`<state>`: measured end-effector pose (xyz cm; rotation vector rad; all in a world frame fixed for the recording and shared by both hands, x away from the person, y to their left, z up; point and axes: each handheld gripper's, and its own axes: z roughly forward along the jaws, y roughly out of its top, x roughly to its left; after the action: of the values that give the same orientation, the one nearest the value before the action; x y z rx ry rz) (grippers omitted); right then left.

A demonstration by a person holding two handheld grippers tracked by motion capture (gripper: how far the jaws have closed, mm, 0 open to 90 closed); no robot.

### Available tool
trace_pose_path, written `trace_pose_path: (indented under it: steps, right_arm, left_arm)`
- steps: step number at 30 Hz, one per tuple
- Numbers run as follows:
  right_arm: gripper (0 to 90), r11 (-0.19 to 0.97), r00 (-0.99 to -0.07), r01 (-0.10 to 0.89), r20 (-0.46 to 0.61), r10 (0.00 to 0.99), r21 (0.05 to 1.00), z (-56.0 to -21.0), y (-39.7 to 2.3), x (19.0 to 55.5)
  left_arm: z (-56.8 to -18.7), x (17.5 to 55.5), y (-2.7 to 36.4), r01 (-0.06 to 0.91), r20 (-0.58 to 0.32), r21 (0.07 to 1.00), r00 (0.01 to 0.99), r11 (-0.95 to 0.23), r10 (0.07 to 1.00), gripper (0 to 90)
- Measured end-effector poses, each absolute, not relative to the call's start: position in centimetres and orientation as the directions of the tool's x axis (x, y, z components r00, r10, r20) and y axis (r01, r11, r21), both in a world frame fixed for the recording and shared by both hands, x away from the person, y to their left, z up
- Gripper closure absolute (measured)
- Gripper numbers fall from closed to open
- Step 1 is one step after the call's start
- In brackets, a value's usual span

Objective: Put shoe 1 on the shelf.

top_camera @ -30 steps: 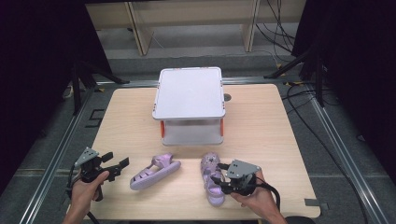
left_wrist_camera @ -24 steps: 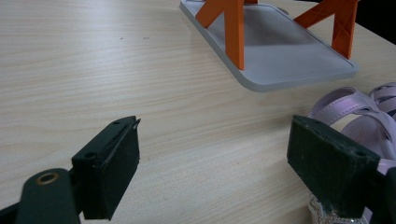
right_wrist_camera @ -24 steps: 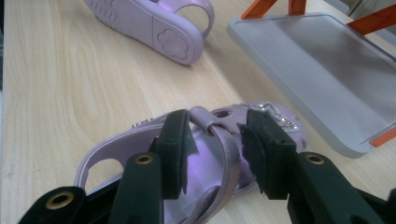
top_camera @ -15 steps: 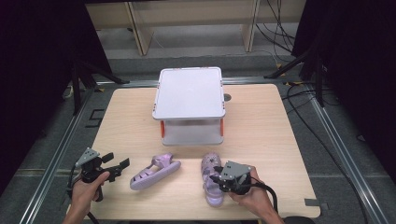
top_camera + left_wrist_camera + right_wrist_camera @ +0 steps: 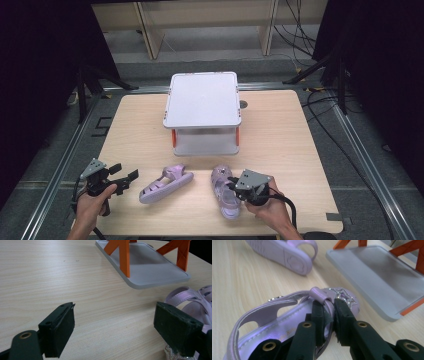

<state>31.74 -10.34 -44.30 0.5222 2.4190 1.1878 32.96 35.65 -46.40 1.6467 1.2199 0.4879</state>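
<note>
While the person's right hand (image 5: 272,207) is resting near the front edge of the pale wooden counter (image 5: 300,145), the right hand-held gripper (image 5: 234,189) is clamping a strap of the lilac plastic sandal with a glittery star on its toe (image 5: 224,192). Its jaws have just been closing, and in the right gripper view the two black pads are pinching the thin lilac strap (image 5: 322,298) between them, with the right hand-held gripper (image 5: 329,315) pointing along the shoe toward its star-trimmed toe. That sandal (image 5: 287,320) is lying upright on the counter, just in front of the grey plastic two-tier stand with orange legs (image 5: 202,112), whose lower tray (image 5: 374,272) is showing just beyond the toe.

A second lilac plastic sandal (image 5: 166,183) is lying on its side to the left, near the first one but apart from it, its sole (image 5: 284,255) facing the right gripper view.

Farther left, the left hand-held gripper (image 5: 127,175) is being held in the person's left hand (image 5: 95,202), jaws standing wide apart with nothing between them. In the left gripper view, the left hand-held gripper (image 5: 113,326) is pointing across bare counter (image 5: 50,272) toward the stand (image 5: 147,267), and the side-lying sandal (image 5: 190,302) is showing just behind the right-hand jaw.
</note>
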Motion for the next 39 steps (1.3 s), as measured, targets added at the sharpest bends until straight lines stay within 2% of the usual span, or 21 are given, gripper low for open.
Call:
trace_pose_path:
  steps: [8, 15, 19, 20, 22, 25, 30, 32, 36, 38, 39]
  right_arm:
    - [79.3, 0.517, -0.843, 0.219, -0.106, 0.527, 0.828, -43.2, -10.9, 32.3]
    - [79.3, 0.471, -0.835, 0.226, -0.080, 0.545, 0.853, -41.5, -11.7, 32.8]
    - [79.3, 0.445, -0.828, 0.211, -0.083, 0.554, 0.870, -39.9, -11.7, 33.2]
    - [79.3, 0.444, -0.830, 0.204, -0.086, 0.551, 0.872, -39.4, -11.7, 33.3]
    - [79.3, 0.432, -0.832, 0.190, -0.088, 0.547, 0.882, -37.8, -11.3, 33.6]
    - [79.4, 0.421, -0.826, 0.177, -0.098, 0.555, 0.890, -36.9, -10.9, 33.8]
    - [79.4, 0.433, -0.826, 0.129, -0.145, 0.544, 0.892, -34.9, -9.7, 34.4]
    - [79.4, 0.419, -0.833, 0.127, -0.132, 0.536, 0.899, -34.1, -9.3, 34.7]
    - [79.6, 0.411, -0.846, 0.116, -0.127, 0.518, 0.904, -32.3, -8.7, 35.3]
    - [79.6, 0.403, -0.850, 0.104, -0.129, 0.511, 0.909, -31.2, -8.2, 36.1]
    - [79.6, 0.403, -0.850, 0.104, -0.129, 0.511, 0.909, -31.2, -8.2, 36.1]
  left_arm:
    - [-46.4, 33.0, 35.7, 0.487, -0.223, 0.874, 0.410, -0.005, 0.884, 16.3]
    - [-46.4, 33.0, 35.7, 0.486, -0.220, 0.874, 0.411, -0.008, 0.885, 16.4]
    - [-46.6, 33.3, 35.9, 0.459, -0.218, 0.888, 0.437, -0.008, 0.872, 16.4]
    - [-46.4, 32.9, 35.9, 0.497, -0.233, 0.867, 0.387, 0.011, 0.892, 16.4]
    - [-46.5, 33.3, 36.0, 0.453, -0.209, 0.891, 0.445, -0.018, 0.871, 16.4]
    - [-46.4, 32.9, 35.9, 0.487, -0.220, 0.873, 0.410, -0.008, 0.885, 16.4]
    - [-46.4, 32.9, 35.9, 0.491, -0.226, 0.871, 0.403, -0.002, 0.887, 16.3]
    - [-46.5, 33.2, 35.9, 0.460, -0.224, 0.888, 0.438, -0.003, 0.871, 16.3]
    - [-46.5, 33.2, 36.0, 0.459, -0.220, 0.888, 0.439, -0.007, 0.871, 16.3]
    - [-46.4, 32.9, 35.9, 0.487, -0.224, 0.873, 0.408, -0.003, 0.885, 16.3]
    - [-46.4, 33.1, 36.0, 0.471, -0.210, 0.882, 0.428, -0.019, 0.879, 16.3]
